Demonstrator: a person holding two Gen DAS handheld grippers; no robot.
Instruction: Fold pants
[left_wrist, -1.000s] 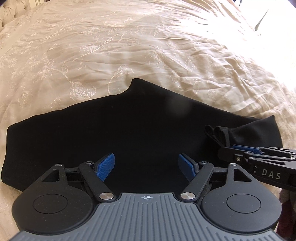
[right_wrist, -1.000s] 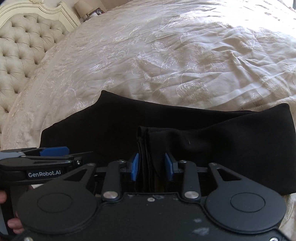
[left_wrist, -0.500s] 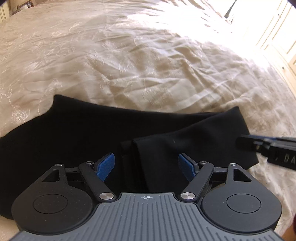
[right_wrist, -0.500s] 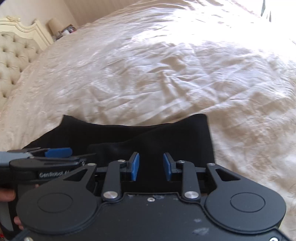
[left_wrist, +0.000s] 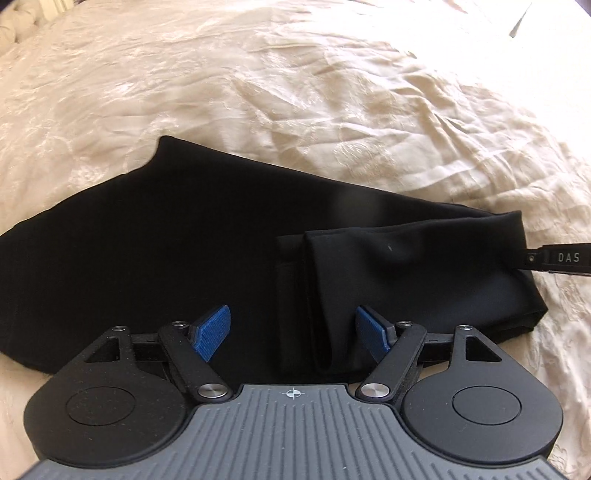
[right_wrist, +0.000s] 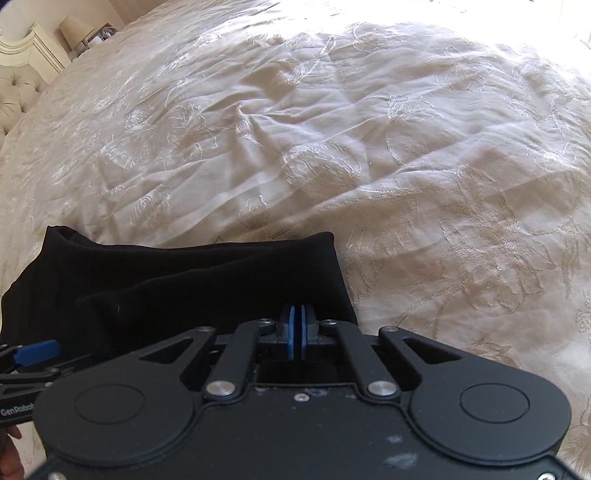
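Note:
The black pants (left_wrist: 155, 254) lie flat on the cream bedspread, with the leg end folded back over the rest (left_wrist: 406, 266). My left gripper (left_wrist: 293, 334) is open, its blue pads wide apart just above the near edge of the folded flap. My right gripper (right_wrist: 296, 334) has its blue pads pressed together over the folded right end of the pants (right_wrist: 207, 280); no cloth shows between them. The right gripper's finger (left_wrist: 554, 258) shows at the right edge of the left wrist view, beside the fold.
The embroidered cream bedspread (right_wrist: 369, 155) spreads wrinkled all around. A tufted headboard (right_wrist: 18, 92) and a lamp (right_wrist: 75, 29) stand at the far left. The left gripper's finger (right_wrist: 37, 350) shows low left in the right wrist view.
The right gripper let go of the leg end, drew back to the right end of the pants and closed its pads. The leg end now lies folded over. The left gripper stayed open.

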